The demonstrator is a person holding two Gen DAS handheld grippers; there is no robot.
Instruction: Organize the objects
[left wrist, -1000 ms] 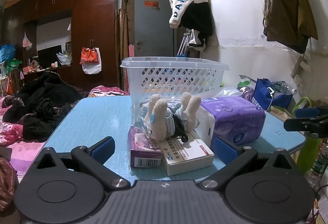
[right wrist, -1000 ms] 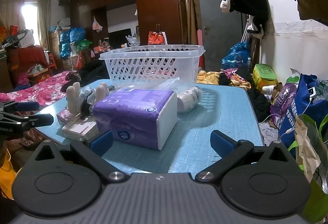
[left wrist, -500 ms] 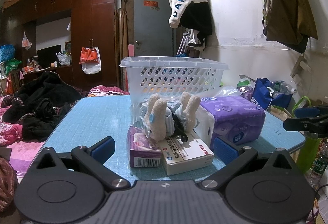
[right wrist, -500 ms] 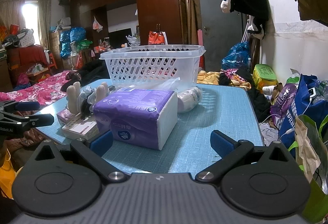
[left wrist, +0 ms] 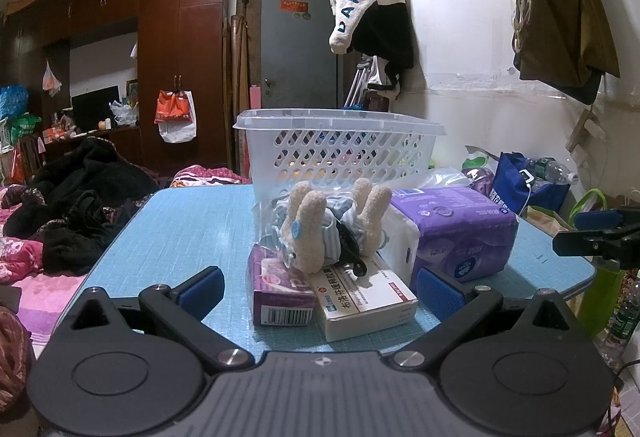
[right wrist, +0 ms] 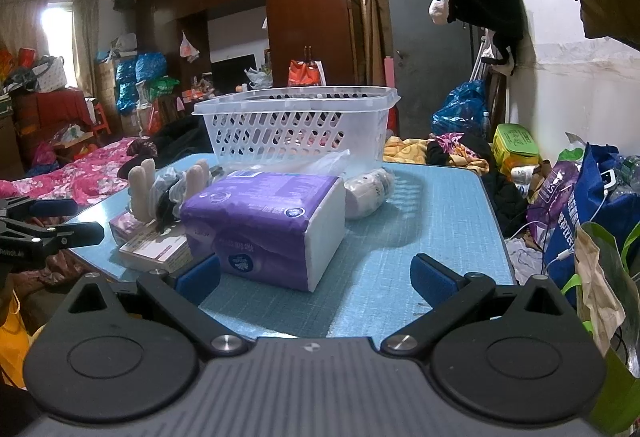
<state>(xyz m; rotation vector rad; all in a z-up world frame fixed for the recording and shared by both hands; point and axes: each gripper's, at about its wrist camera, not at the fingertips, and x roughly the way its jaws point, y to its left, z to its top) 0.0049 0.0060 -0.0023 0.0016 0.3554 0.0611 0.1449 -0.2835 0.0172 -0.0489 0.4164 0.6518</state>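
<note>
Both tools spread wide, nothing gripped: left tool [left wrist: 318, 287], right tool [right wrist: 316, 275]. On the blue worktop [left wrist: 192, 225]: purple tissue pack [right wrist: 264, 223], white medicine box [left wrist: 366, 301], purple box [left wrist: 280, 291] with plush toy [left wrist: 320, 233] on top. White basket [left wrist: 340, 149] stood behind them. All sat just beside each other.
</note>
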